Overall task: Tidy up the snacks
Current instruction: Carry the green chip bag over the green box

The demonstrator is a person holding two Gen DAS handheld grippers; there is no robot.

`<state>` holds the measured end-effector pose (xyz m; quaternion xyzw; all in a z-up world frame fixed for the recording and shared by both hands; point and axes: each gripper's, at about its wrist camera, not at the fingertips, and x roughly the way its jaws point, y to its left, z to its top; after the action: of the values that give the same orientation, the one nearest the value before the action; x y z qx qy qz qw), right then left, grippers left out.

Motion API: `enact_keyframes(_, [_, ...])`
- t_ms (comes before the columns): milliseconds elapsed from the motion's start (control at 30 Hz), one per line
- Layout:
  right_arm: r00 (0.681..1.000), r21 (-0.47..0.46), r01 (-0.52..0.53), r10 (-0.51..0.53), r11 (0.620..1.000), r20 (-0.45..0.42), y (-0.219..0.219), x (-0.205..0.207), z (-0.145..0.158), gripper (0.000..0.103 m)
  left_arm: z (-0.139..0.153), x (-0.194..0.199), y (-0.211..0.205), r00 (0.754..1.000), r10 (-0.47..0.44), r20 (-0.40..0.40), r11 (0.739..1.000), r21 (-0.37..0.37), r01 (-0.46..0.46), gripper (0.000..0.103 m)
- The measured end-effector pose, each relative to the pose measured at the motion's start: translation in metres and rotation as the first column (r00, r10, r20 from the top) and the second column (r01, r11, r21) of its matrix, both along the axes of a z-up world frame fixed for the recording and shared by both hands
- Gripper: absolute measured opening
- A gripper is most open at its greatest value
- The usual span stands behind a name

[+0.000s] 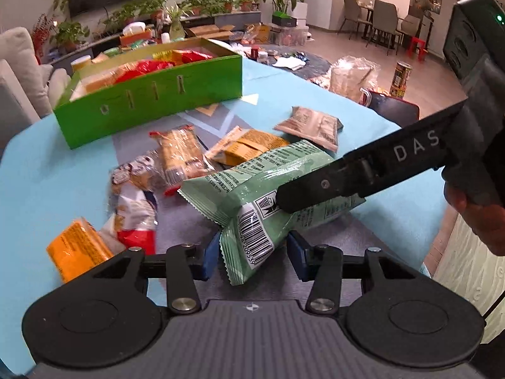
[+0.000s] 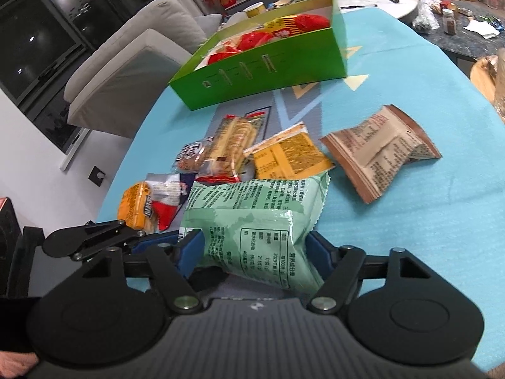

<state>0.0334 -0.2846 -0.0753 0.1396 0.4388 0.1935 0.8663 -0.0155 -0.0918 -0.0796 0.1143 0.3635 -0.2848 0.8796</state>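
Observation:
A pale green snack bag [image 1: 268,189] lies on the blue table mat. My left gripper [image 1: 252,255] has its blue pads on either side of the bag's barcode end, jaws apart. My right gripper [image 2: 255,246] has its blue pads against the sides of the same bag [image 2: 255,218] at its other end, squeezing it. The right gripper's finger also shows in the left wrist view [image 1: 331,183], lying over the bag. A green box [image 1: 151,94] with red and yellow packets stands at the back; it also shows in the right wrist view [image 2: 262,63].
Loose snacks lie between bag and box: a brown packet [image 2: 382,154], a yellow packet [image 2: 290,154], a clear cracker pack [image 1: 180,154], an orange packet [image 1: 75,249], a red-and-white bag [image 1: 132,208]. A sofa [image 2: 126,69] stands left of the table. A dark chair back [image 1: 394,107] stands at the table's far right.

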Motion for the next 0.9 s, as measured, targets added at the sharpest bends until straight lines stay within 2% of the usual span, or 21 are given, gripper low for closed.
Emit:
enact_keyframes(400, [0.994, 0.036, -0.004, 0.000, 0.999, 0.112, 0.018, 0.010, 0.040, 0.055, 0.045, 0.007, 0.016, 0.988, 0.051, 0.144, 0.998, -0.033, -0.047, 0.044])
enact_keyframes(600, [0.987, 0.056, -0.006, -0.003, 0.998, 0.160, 0.023, 0.025, 0.058, 0.055, 0.065, 0.022, 0.018, 0.977, 0.072, 0.201, 0.997, -0.047, -0.064, 0.045])
enact_keyframes(900, [0.974, 0.061, 0.028, -0.040, 0.998, 0.221, 0.018, 0.048, 0.083, 0.056, 0.090, 0.060, 0.007, 0.965, 0.090, 0.245, 0.993, -0.099, -0.067, 0.047])
